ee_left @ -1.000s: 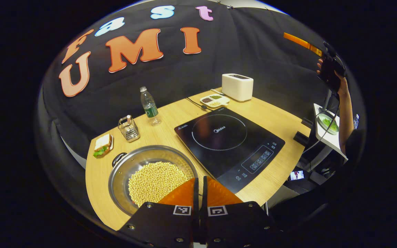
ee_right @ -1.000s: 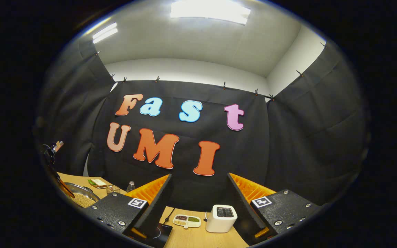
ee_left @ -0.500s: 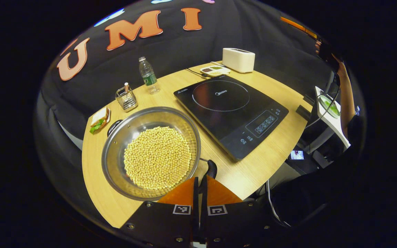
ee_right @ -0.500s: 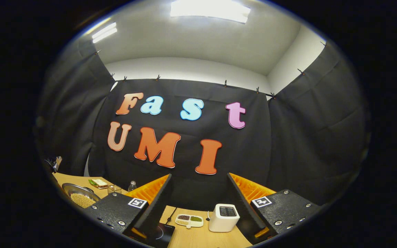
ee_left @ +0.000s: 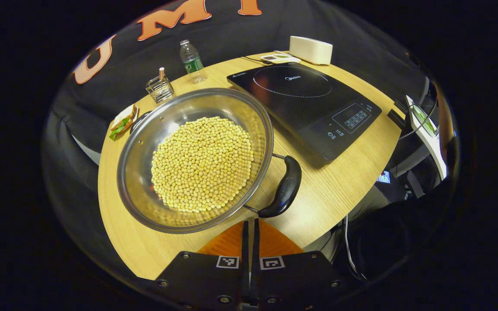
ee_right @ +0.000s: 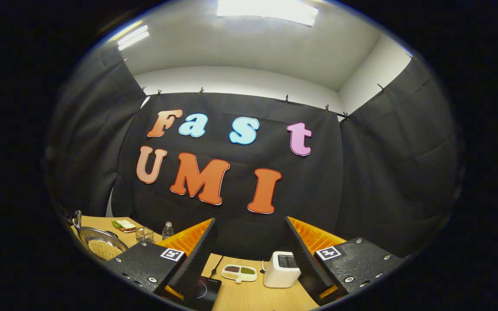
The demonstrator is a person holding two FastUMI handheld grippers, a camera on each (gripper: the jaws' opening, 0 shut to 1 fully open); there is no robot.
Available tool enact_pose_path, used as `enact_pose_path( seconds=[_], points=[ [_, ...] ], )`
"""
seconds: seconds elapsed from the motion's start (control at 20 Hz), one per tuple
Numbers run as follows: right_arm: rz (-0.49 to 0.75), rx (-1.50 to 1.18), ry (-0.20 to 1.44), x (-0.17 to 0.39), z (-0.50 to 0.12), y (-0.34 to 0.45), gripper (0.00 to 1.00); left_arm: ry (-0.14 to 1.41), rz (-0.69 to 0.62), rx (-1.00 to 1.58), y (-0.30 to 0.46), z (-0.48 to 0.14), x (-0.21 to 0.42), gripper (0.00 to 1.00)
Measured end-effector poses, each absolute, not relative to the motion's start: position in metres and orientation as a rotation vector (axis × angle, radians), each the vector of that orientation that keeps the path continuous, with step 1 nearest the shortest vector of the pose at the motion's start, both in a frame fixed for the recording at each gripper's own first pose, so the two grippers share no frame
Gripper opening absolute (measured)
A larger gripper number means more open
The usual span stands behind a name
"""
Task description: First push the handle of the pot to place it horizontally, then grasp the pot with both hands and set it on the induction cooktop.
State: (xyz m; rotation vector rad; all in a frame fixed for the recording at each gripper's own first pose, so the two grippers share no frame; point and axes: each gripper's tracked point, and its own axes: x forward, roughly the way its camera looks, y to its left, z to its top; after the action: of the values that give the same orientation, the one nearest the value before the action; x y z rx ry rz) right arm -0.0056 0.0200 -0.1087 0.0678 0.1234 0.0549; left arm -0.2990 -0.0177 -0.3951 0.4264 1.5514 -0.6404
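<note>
My right gripper's (ee_right: 249, 242) own fingers cover most of the induction cooktop (ee_right: 203, 290). The pot's (ee_right: 102, 244) near handle lies beyond the left edge there. In the left gripper view, the pot's rim hides its far handle (ee_left: 138, 119).

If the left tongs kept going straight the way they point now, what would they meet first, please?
Most likely the pot's near handle: it lies just ahead of the shut left tongs, slightly to the right of their line. Depth is unclear, so they might strike the pot at its rim instead.
</note>
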Motion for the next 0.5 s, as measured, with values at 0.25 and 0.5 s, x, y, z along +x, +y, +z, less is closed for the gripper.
enact_pose_path(
  seconds=[0.25,0.5],
  points=[
    [0.04,0.056,0.119,-0.01,-0.106,0.017,0.95,1.553,-0.645,0.378,-0.033,-0.41,-0.298,0.02],
    [0.044,0.08,0.127,-0.01,-0.109,0.022,0.95,1.533,-0.637,0.358,-0.043,-0.418,-0.292,0.02]
  ],
)
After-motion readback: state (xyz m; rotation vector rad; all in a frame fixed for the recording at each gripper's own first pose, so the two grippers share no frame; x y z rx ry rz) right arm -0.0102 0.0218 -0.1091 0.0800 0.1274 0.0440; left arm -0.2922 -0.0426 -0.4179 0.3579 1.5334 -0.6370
